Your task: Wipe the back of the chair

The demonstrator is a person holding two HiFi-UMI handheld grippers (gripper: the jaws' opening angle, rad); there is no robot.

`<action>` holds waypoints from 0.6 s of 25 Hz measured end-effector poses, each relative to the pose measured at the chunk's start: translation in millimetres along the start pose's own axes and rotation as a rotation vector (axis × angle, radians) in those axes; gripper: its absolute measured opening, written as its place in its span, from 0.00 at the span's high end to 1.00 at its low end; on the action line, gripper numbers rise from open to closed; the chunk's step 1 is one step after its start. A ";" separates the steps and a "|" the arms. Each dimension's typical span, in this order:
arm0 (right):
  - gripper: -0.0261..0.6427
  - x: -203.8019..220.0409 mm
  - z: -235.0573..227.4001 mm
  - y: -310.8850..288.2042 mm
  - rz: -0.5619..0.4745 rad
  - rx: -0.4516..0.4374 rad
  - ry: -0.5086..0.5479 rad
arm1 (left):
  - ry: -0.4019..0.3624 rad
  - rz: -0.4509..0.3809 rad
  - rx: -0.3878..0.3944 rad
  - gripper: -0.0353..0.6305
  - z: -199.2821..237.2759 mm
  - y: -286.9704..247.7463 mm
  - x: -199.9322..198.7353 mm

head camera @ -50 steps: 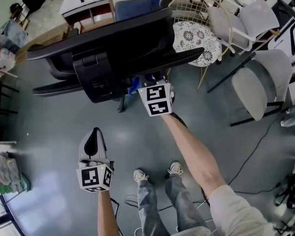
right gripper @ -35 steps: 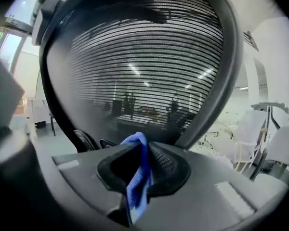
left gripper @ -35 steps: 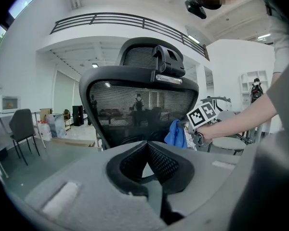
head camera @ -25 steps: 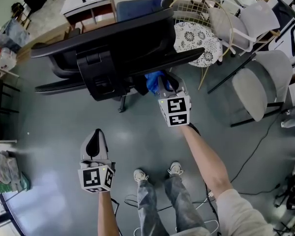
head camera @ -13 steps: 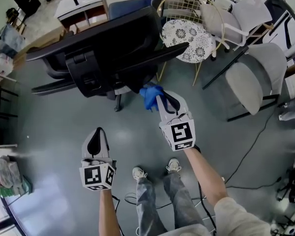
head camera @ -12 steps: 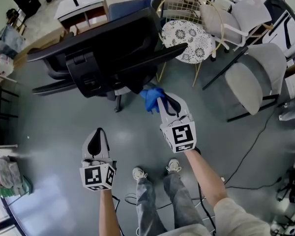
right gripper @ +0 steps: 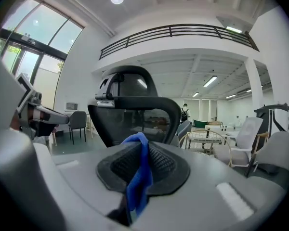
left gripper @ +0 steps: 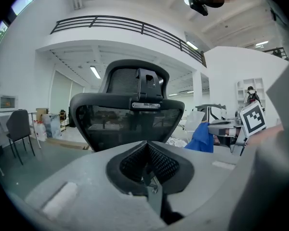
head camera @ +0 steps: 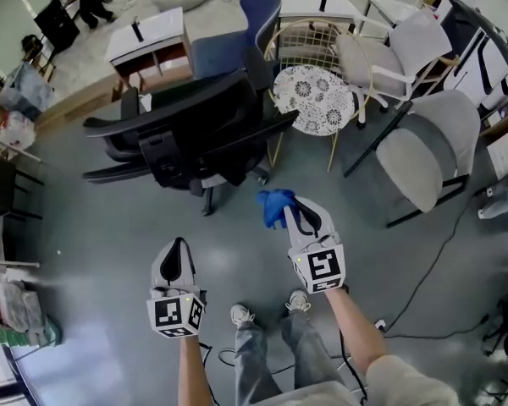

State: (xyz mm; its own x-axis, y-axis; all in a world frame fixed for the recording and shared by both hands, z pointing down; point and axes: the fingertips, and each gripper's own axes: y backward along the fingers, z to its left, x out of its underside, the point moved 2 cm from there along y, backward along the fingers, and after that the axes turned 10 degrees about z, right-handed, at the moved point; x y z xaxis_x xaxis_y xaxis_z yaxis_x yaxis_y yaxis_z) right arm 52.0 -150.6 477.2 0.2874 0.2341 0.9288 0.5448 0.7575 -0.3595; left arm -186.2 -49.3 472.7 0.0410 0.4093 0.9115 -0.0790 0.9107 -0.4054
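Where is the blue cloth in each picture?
Head view: the blue cloth is in the middle, at the tip of the right gripper.
Left gripper view: the blue cloth is right of centre, beside the chair back.
Right gripper view: the blue cloth is at bottom centre, pinched between the jaws.
Shared landmark: the black office chair, seen in all three views.

The office chair (head camera: pixel 195 134) stands before the left gripper (head camera: pixel 176 250) and right gripper (head camera: pixel 295 214), a wire chair (head camera: pixel 313 100) at its right.
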 end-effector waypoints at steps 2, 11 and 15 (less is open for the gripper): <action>0.91 -8.7 -4.0 12.2 -0.005 0.009 -0.007 | 0.002 -0.008 0.000 0.95 -4.5 8.1 -11.0; 0.91 -63.9 -30.7 71.7 -0.027 0.071 0.005 | -0.027 -0.036 0.013 0.95 -20.1 40.1 -64.2; 0.91 -85.2 -44.5 99.5 -0.028 0.105 -0.011 | -0.039 -0.033 0.013 0.95 -28.7 56.3 -82.3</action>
State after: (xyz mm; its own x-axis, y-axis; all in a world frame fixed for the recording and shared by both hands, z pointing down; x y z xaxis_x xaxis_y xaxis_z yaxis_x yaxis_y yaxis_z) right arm 116.8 -122.3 358.3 0.2641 0.2180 0.9395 0.4668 0.8235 -0.3223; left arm -165.5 -30.2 372.9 0.0051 0.3767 0.9263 -0.0915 0.9226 -0.3747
